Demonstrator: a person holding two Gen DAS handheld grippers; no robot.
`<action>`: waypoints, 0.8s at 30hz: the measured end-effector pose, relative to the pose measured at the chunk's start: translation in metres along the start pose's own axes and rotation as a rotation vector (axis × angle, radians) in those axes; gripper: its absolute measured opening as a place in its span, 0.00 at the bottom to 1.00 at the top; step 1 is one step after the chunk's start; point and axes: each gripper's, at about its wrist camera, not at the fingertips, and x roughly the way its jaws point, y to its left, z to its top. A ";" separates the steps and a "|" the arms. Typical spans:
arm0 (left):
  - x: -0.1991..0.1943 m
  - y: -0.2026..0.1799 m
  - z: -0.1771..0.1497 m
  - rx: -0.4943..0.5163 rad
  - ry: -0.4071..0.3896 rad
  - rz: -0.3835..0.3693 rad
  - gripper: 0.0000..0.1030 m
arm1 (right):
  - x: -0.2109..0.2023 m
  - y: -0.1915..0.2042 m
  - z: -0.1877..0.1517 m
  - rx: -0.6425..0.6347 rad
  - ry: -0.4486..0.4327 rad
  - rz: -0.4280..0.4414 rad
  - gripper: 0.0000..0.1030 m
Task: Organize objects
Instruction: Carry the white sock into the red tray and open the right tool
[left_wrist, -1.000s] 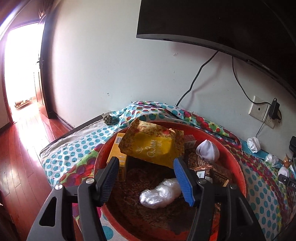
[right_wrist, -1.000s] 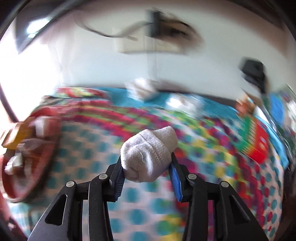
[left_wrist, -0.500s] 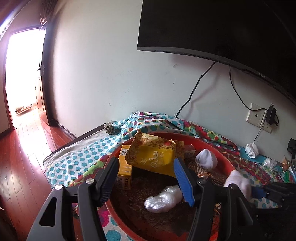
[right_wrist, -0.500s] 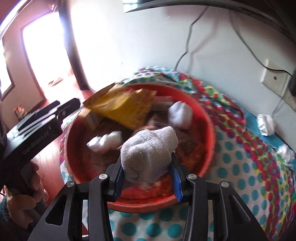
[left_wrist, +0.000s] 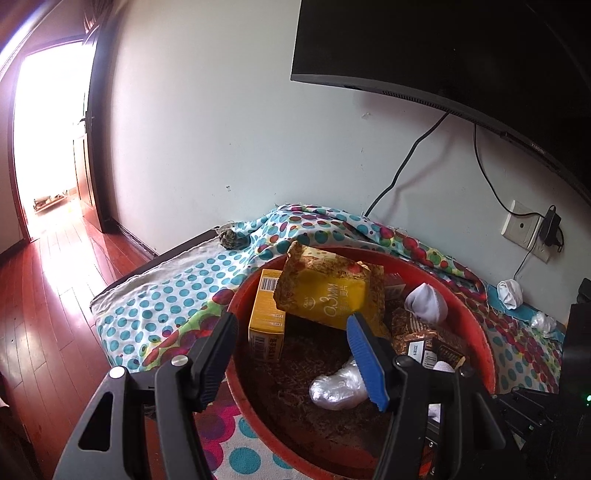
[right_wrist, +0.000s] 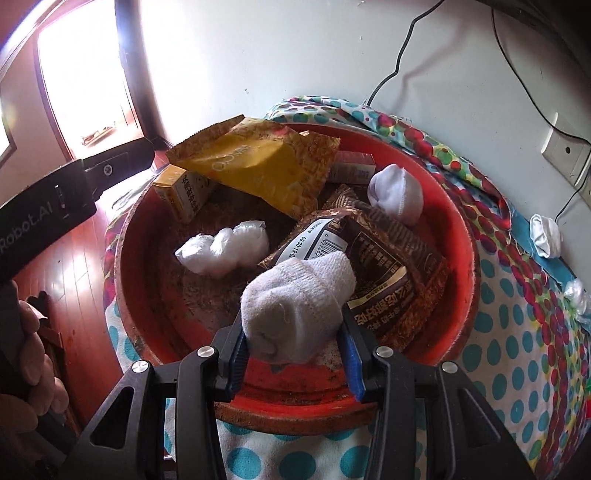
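Right gripper (right_wrist: 293, 345) | I am clamping its fingers on the rolled sock (right_wrist: 295, 306) | sock hanging over the near part of the red basin (right_wrist: 458, 229) | left gripper (left_wrist: 295, 360) fingers spread, empty, over the basin

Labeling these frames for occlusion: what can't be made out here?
- Left wrist view: right gripper cut off by the right edge, sock unseen.
- Right wrist view: sock hides the basin floor and part of the brown packet.
- Right wrist view: left gripper fingers hidden beyond the left edge.
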 end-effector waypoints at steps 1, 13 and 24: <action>0.000 0.001 -0.001 -0.002 -0.001 0.001 0.61 | 0.000 0.001 -0.001 0.000 -0.001 0.000 0.40; -0.007 -0.011 -0.004 0.045 -0.043 -0.011 0.61 | -0.032 -0.033 -0.017 0.088 -0.105 0.045 0.56; -0.029 -0.063 -0.016 0.207 -0.055 -0.222 0.64 | -0.068 -0.190 -0.068 0.358 -0.179 -0.238 0.62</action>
